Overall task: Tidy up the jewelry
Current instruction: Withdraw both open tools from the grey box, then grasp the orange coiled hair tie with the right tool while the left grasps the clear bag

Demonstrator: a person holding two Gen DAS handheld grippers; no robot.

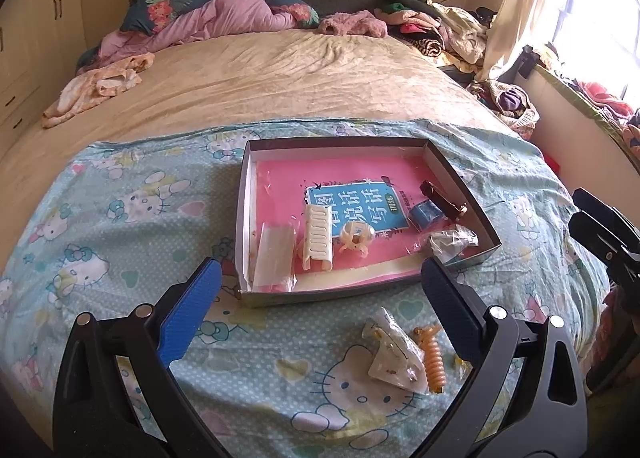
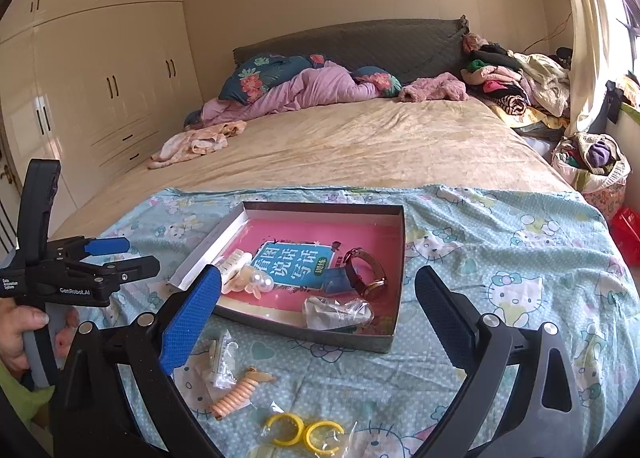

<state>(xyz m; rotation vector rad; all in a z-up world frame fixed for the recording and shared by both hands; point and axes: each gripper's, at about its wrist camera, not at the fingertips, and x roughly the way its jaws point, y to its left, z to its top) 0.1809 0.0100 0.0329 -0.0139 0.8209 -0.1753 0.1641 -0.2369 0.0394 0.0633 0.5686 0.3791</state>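
Note:
A shallow grey box [image 1: 362, 143] [image 2: 394, 250] lined with a pink book lies on the blue cat-print cloth. It holds a cream hair claw [image 1: 318, 238], a small pearl clip [image 1: 356, 238] [image 2: 258, 281], a brown-strap watch [image 1: 442, 199] [image 2: 366, 272], a blue piece [image 1: 426, 214] and clear bags [image 1: 274, 256] [image 2: 338, 312]. In front of the box lie an orange coil hair tie [image 1: 433, 358] [image 2: 236, 396], a bagged item [image 1: 394, 354] [image 2: 224, 358] and two yellow rings in a bag [image 2: 304, 432]. My left gripper [image 1: 320, 298] [image 2: 120, 256] is open and empty. My right gripper [image 2: 318, 298] is open and empty above the box's near edge.
The cloth covers the foot of a beige bed [image 2: 360, 141]. Pillows and a pink quilt [image 2: 304, 89] lie at the head, clothes piles [image 2: 516, 85] at the right. Wardrobes [image 2: 92, 89] stand left. A basket of clothes [image 2: 596, 165] and a red bag [image 2: 626, 232] sit right of the bed.

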